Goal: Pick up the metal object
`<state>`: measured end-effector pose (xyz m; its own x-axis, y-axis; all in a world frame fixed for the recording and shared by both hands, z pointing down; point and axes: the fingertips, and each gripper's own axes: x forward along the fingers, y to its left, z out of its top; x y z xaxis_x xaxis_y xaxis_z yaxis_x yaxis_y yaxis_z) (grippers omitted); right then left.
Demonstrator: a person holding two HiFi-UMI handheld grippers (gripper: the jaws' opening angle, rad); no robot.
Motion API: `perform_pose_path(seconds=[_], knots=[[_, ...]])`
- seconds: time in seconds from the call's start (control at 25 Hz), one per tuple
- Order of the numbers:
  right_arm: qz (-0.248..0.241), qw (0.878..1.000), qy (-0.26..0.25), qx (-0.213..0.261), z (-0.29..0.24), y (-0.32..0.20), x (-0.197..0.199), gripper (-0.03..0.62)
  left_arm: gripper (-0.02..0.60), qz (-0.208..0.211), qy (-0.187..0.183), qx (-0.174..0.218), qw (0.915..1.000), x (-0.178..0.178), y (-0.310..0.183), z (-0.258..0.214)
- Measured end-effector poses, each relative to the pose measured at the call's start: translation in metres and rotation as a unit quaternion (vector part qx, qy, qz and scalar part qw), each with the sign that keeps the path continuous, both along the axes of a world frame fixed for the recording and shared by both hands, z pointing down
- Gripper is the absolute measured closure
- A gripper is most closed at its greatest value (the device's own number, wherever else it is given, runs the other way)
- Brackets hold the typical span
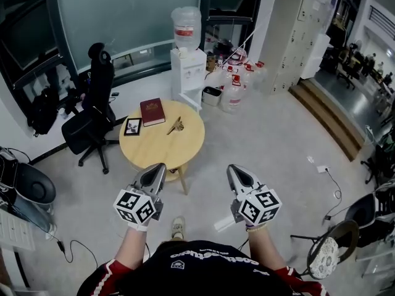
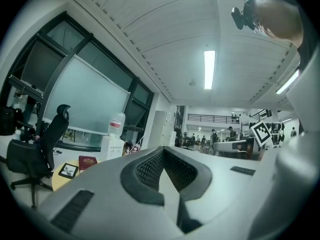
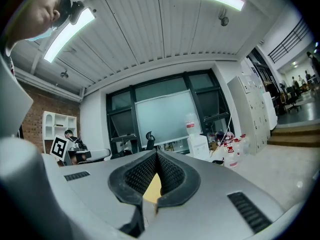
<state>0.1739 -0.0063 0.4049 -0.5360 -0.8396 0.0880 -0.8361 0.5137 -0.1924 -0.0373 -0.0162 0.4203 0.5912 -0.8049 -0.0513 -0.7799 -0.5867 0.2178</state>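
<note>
The metal object (image 1: 176, 126), small and brass-coloured, lies on the round wooden table (image 1: 162, 150) near its far right side. A red book (image 1: 152, 111) and a small framed picture (image 1: 133, 126) lie beside it. Both grippers hover in front of the table, short of its near edge and apart from the object. My left gripper (image 1: 159, 166) is shut with nothing in it, and my right gripper (image 1: 233, 168) also looks shut and empty. The left gripper view shows the closed jaws (image 2: 163, 149) with the book (image 2: 87, 161) and picture (image 2: 67, 170) at the left. A sliver of tabletop (image 3: 152, 189) shows through the right gripper's pads.
A black office chair (image 1: 92, 113) stands left of the table. Behind the table are a water dispenser (image 1: 187, 60) and several water bottles (image 1: 234, 85). Steps (image 1: 327, 113) rise at the right. A stool (image 1: 330, 248) stands at lower right, and a cable (image 1: 333, 187) lies on the floor.
</note>
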Motion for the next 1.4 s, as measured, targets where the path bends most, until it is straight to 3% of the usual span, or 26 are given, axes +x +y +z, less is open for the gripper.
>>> perform_pose_path(seconds=[0.52, 0.88, 1.4], knots=[[0.013, 1.0, 0.013, 0.001, -0.022, -0.12, -0.05, 0.568, 0.565, 0.001, 0.0, 0.002, 1.0, -0.056, -0.13, -0.014], [0.042, 0.999, 0.013, 0.007, -0.023, -0.182, -0.07, 0.568, 0.565, 0.027, 0.006, -0.004, 0.9996, -0.074, -0.202, -0.005], [0.044, 0.999, 0.032, 0.0, -0.008, -0.242, -0.11, 0.568, 0.565, 0.034, 0.009, -0.013, 0.9993, -0.104, -0.266, 0.023]])
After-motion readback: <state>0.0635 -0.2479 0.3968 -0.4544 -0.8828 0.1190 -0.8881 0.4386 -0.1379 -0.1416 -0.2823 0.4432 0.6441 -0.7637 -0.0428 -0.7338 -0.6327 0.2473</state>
